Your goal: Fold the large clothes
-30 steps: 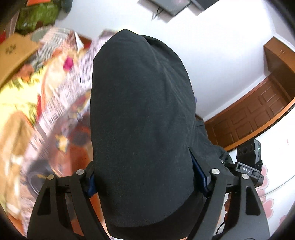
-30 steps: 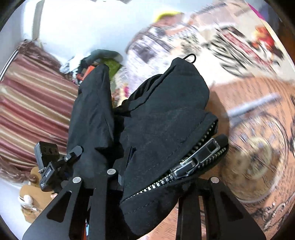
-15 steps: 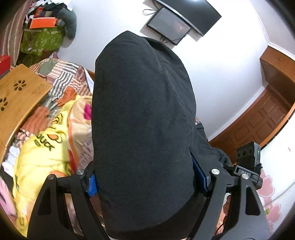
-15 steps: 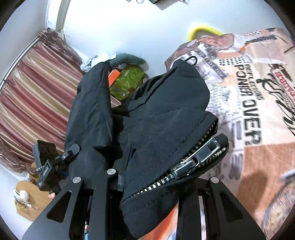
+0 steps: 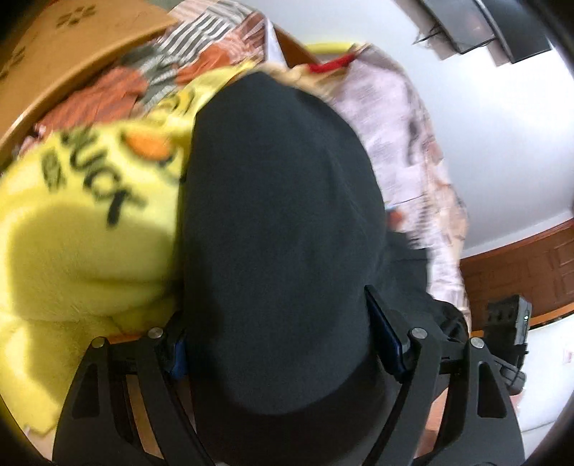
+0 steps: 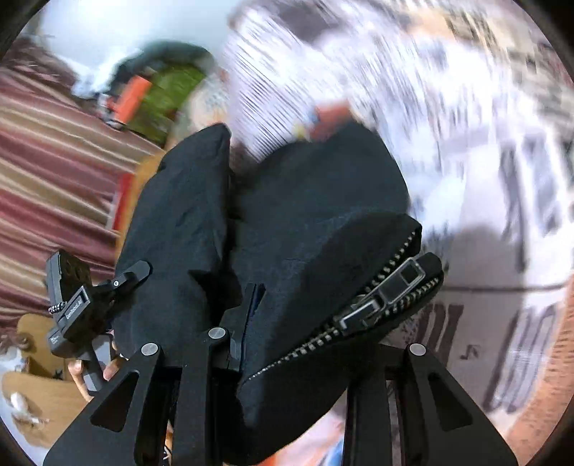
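Observation:
A black zip jacket [image 5: 280,200] is bunched thick between the fingers of my left gripper [image 5: 283,344], which is shut on it with the jaws standing wide; both blue pads [image 5: 385,337] press its sides. In the right wrist view the same jacket [image 6: 315,200] bulges over my right gripper [image 6: 305,340], shut on a fold beside the metal zipper [image 6: 384,297]. A sleeve-like fold [image 6: 179,233] hangs to the left. The cloth hides the right fingertips. Both grippers point down over the bed, side by side.
A yellow duck blanket [image 5: 71,215] lies on the bed left of the jacket. A printed bedsheet [image 6: 502,179] spreads below. A wooden board [image 5: 53,53], striped curtain [image 6: 46,172], green bag [image 6: 161,93], wall screen [image 5: 502,32] and wooden door [image 5: 531,265] surround the bed.
Both grippers have dropped toward the bed with the jacket still held. The blanket and sheet now fill more of each view, blurred by the motion. Neither grip has changed.

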A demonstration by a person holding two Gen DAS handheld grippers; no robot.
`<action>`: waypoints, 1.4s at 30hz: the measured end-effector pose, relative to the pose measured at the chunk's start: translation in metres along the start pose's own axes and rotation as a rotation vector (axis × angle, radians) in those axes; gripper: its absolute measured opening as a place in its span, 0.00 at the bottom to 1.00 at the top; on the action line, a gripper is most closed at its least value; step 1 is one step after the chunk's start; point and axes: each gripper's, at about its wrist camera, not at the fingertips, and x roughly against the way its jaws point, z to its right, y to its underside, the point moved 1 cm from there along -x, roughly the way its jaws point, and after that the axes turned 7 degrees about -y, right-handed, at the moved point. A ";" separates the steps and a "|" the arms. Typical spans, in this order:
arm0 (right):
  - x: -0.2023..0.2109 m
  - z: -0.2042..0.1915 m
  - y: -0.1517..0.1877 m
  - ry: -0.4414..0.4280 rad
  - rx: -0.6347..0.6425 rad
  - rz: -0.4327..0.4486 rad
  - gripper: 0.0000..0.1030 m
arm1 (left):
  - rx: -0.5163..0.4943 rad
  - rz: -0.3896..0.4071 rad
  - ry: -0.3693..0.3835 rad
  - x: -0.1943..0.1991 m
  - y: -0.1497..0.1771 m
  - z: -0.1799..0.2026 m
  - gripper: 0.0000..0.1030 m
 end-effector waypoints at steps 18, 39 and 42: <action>0.075 -0.013 0.052 0.165 0.200 0.042 0.36 | -0.268 0.113 -0.295 0.084 0.062 0.045 0.81; 0.288 -0.191 0.189 -0.028 0.617 0.708 0.36 | -0.579 0.945 -0.230 0.392 0.256 0.207 0.81; 0.301 -0.205 0.221 -0.030 0.684 0.806 0.41 | -0.583 1.037 -0.211 0.413 0.288 0.215 0.82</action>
